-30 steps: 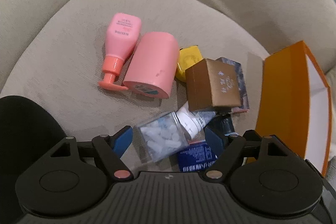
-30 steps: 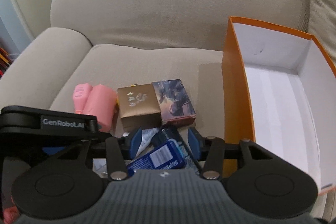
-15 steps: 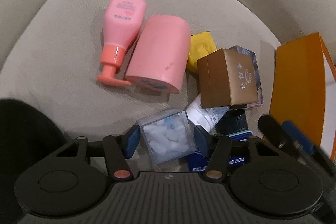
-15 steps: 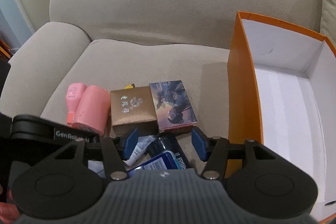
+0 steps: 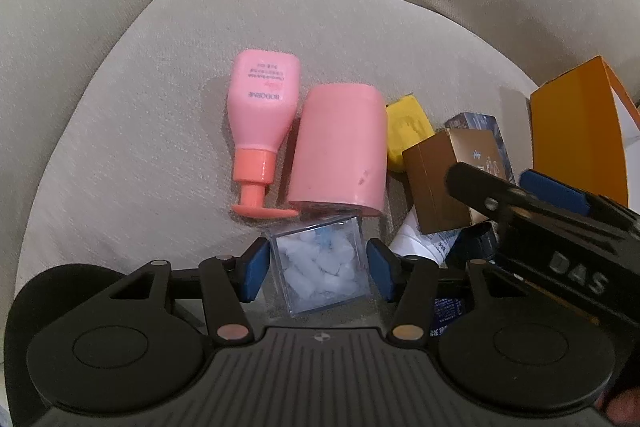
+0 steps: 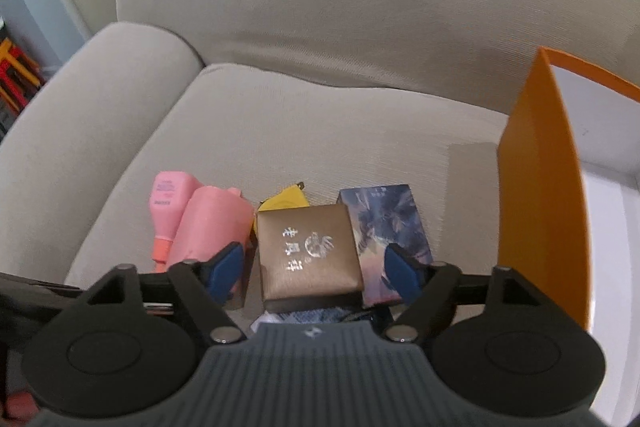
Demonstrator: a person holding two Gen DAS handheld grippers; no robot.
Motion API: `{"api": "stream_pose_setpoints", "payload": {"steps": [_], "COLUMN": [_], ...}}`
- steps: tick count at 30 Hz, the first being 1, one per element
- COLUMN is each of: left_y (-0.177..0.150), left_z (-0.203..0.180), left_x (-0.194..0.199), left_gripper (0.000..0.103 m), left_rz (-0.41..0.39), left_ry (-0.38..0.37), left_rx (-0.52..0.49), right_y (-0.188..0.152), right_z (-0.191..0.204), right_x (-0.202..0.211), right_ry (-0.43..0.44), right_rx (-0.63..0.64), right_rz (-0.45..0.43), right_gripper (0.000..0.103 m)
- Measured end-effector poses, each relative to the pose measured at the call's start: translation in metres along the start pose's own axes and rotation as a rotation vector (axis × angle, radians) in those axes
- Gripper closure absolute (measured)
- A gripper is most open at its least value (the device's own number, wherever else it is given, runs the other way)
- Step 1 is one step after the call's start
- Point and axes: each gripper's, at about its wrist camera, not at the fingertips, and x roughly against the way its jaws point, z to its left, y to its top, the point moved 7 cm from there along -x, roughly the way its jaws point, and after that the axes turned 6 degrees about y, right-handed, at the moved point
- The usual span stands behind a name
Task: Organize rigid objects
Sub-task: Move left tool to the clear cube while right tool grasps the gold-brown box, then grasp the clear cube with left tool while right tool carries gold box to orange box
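On the beige sofa seat lies a cluster of objects. A clear plastic box of white pieces [image 5: 320, 263] sits between the fingers of my left gripper [image 5: 318, 267], which is open with small gaps on both sides. Beyond it lie a pink pump bottle [image 5: 260, 115] and a pink cylinder [image 5: 340, 147]. My right gripper [image 6: 316, 269] is open, its fingers either side of a brown box [image 6: 308, 255]; it also shows in the left wrist view [image 5: 436, 183]. A yellow object [image 6: 286, 203] and a dark picture box [image 6: 386, 223] lie beside it.
An open orange box with a white inside [image 6: 540, 195] stands at the right of the seat. A white tube [image 5: 416, 239] and a blue packet [image 5: 448, 307] lie under the brown box. The sofa back and left armrest [image 6: 80, 115] enclose the seat.
My left gripper has moved forward so the clear box sits squarely between its fingers. My right gripper has moved forward and opened wider around the brown box, entering the left wrist view.
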Motion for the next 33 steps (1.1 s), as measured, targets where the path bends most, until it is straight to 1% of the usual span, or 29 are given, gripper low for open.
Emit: {"api": "stream_pose_setpoints", "payload": {"steps": [3, 8, 9, 13, 16, 21, 25, 28, 33], "left_y": [-0.001, -0.004, -0.004, -0.007, -0.01, -0.016, -0.018, -0.015, -0.007], "left_z": [-0.001, -0.001, 0.0, -0.001, -0.002, -0.009, -0.027, -0.053, -0.109], "left_x": [0.001, 0.004, 0.005, 0.012, 0.021, 0.044, 0.07, 0.093, 0.123], "left_gripper": [0.042, 0.043, 0.043, 0.043, 0.043, 0.043, 0.043, 0.043, 0.043], "left_rz": [-0.004, -0.008, -0.01, -0.027, -0.046, -0.09, -0.152, -0.204, -0.269], "left_ry": [-0.006, -0.01, -0.008, -0.006, -0.004, -0.026, -0.045, -0.071, -0.108], "left_rx": [-0.008, -0.012, -0.014, -0.023, -0.03, -0.04, -0.073, -0.13, -0.261], "right_y": [0.001, -0.001, -0.002, -0.004, -0.006, -0.006, -0.006, -0.004, -0.004], "right_z": [0.0, 0.002, 0.002, 0.003, 0.007, 0.01, 0.007, -0.004, -0.036], "right_x": [-0.008, -0.015, -0.016, -0.012, -0.002, 0.034, 0.076, 0.114, 0.167], "right_ry": [0.009, 0.007, 0.0, -0.001, -0.001, -0.014, -0.027, -0.035, -0.099], "right_rx": [-0.003, -0.004, 0.0, -0.007, -0.001, -0.004, -0.026, -0.054, -0.099], "right_rz": [0.019, 0.042, 0.044, 0.042, 0.02, -0.053, -0.144, -0.226, -0.328], "right_gripper": [0.027, 0.037, 0.041, 0.042, 0.042, 0.042, 0.042, 0.042, 0.042]}}
